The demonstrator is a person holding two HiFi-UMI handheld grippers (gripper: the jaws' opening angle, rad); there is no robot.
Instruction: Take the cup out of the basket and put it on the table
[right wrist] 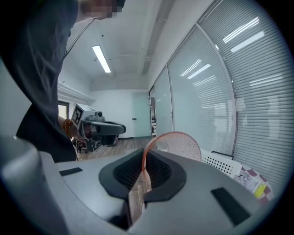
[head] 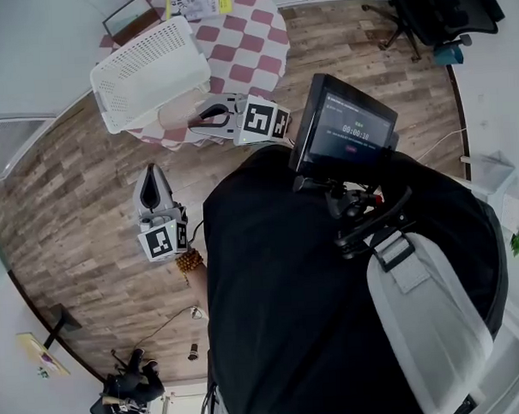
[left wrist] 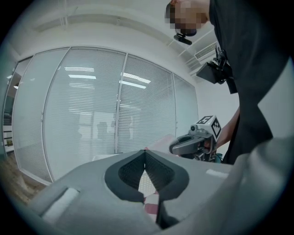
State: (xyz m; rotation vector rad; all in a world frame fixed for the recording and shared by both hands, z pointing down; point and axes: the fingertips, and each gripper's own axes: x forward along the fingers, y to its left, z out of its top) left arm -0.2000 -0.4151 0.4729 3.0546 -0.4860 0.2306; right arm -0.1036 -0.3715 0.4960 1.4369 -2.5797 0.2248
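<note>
In the right gripper view, my right gripper (right wrist: 144,158) is shut on the rim of a translucent pink cup (right wrist: 177,144), whose wall runs down between the pads. The head view puts the cup (head: 180,107) just in front of that gripper (head: 207,118), beside the white perforated basket (head: 150,71) at the near edge of the checked table (head: 256,35). The basket (right wrist: 221,163) sits low and to the right behind the cup. My left gripper (head: 152,172) hangs over the wooden floor, away from the table. Its jaws (left wrist: 145,155) are shut with nothing between them.
Papers (head: 197,2) and a dark tray (head: 131,17) lie at the table's far side. A black office chair (head: 440,12) stands at the upper right. Glass walls with blinds (left wrist: 92,105) ring the room. A mounted screen (head: 346,125) sticks out from the person's chest.
</note>
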